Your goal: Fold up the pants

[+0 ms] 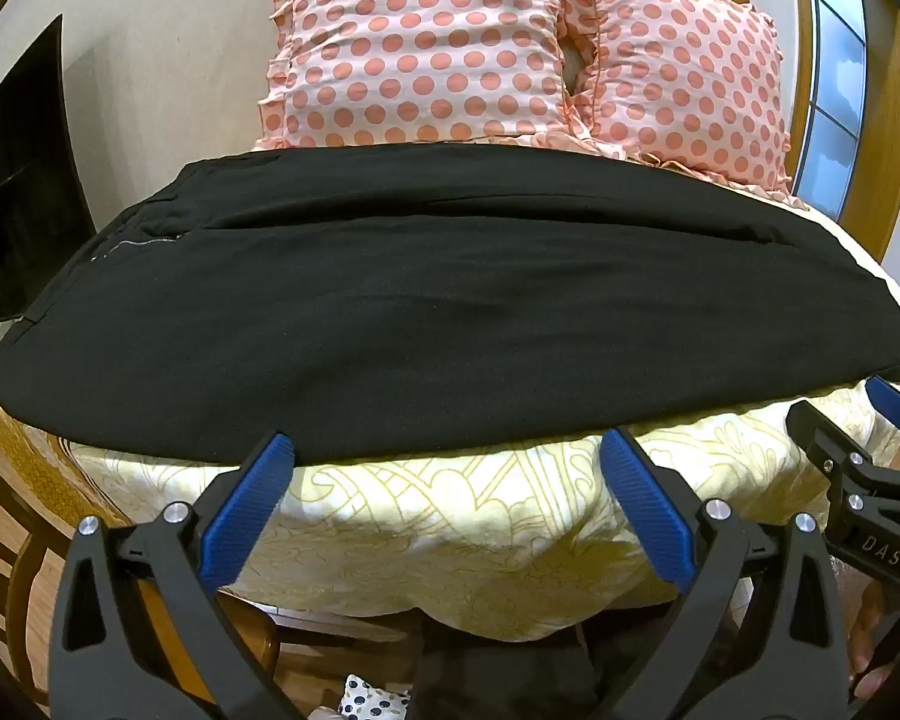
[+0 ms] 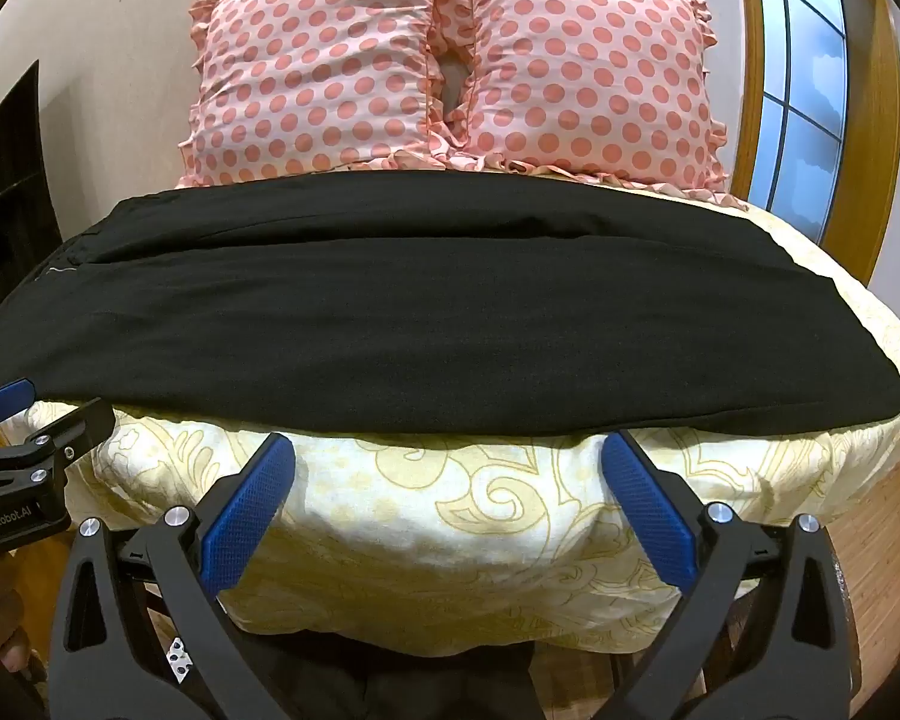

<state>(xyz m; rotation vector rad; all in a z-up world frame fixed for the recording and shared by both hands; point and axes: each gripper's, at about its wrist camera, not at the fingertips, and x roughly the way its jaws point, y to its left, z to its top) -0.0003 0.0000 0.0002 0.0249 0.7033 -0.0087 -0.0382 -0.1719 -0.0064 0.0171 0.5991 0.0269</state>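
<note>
Black pants (image 1: 426, 300) lie flat across the bed, one leg folded over the other, waist and zipper at the left, leg ends at the right. They also show in the right wrist view (image 2: 438, 312). My left gripper (image 1: 447, 447) is open and empty, its blue fingertips just short of the pants' near edge. My right gripper (image 2: 448, 450) is open and empty, also just short of the near edge. The right gripper shows at the right edge of the left wrist view (image 1: 894, 414); the left gripper shows at the left edge of the right wrist view (image 2: 6, 399).
The bed has a cream and yellow patterned cover (image 1: 450, 516) (image 2: 450, 510). Two pink polka-dot pillows (image 1: 426, 42) (image 2: 330, 72) stand behind the pants. A window (image 2: 804, 90) is at the right, dark furniture (image 1: 18, 180) at the left, wooden chair parts (image 1: 6, 516) low left.
</note>
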